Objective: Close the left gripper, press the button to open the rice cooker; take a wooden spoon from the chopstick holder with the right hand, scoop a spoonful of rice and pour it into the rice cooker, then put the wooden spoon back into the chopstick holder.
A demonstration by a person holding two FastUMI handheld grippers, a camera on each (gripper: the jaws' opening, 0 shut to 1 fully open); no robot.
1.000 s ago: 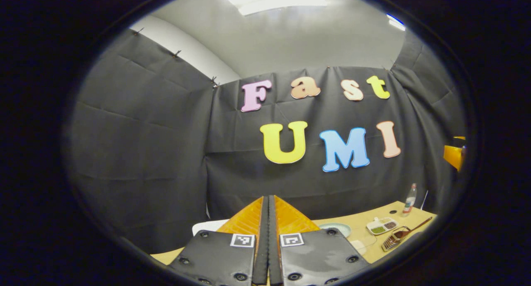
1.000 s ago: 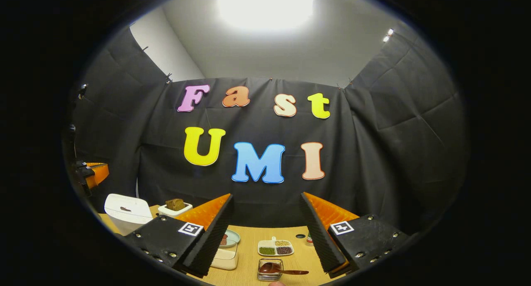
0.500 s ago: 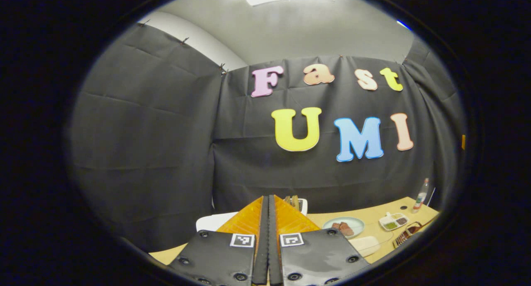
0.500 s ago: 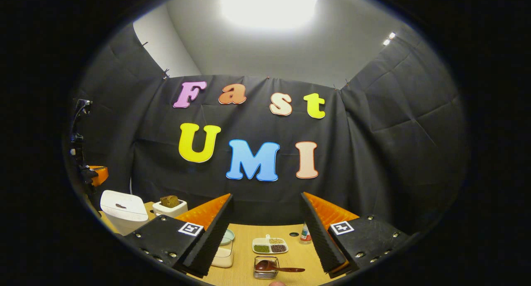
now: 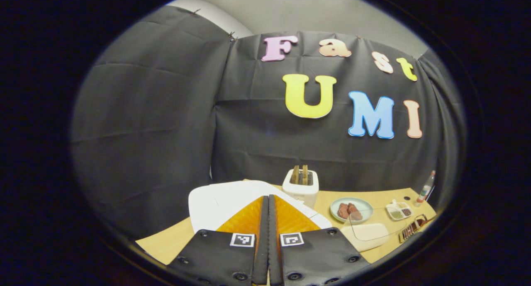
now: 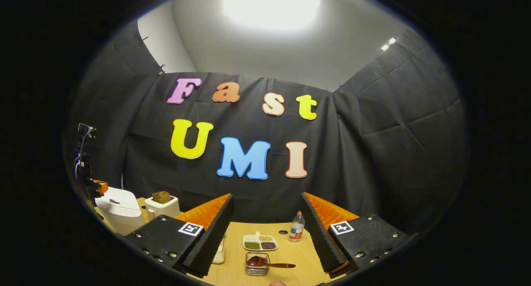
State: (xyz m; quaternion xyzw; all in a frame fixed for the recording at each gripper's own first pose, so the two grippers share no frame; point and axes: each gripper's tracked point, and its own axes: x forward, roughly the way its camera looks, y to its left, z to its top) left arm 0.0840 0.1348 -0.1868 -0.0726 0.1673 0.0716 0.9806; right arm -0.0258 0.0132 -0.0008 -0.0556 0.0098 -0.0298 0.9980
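Note:
In the left gripper view my left gripper [image 5: 268,197] is shut with nothing in it, its tips just above the closed white rice cooker [image 5: 220,201]. Farther right sit a clear box of rice [image 5: 367,233] and the chopstick holder [image 5: 410,231] at the table's edge. In the right gripper view my right gripper [image 6: 266,195] is open and empty, held above the table. The clear chopstick holder [image 6: 257,264] lies low between its fingers, with the wooden spoon [image 6: 271,263] resting across it. The rice cooker [image 6: 118,205] stands far left, with the left gripper [image 6: 98,186] above it. The rice box [image 6: 218,251] is partly hidden.
A white toaster [image 5: 301,185] with bread stands behind the cooker. A plate of meat [image 5: 349,210], a divided dish of grains [image 6: 260,242] and a small bottle [image 6: 295,231] share the wooden table [image 6: 303,257]. Black cloth walls close the booth.
The left gripper has tipped down and come closer to the rice cooker, whose lid now lies under its shut tips. The right gripper has drifted a little and stays open.

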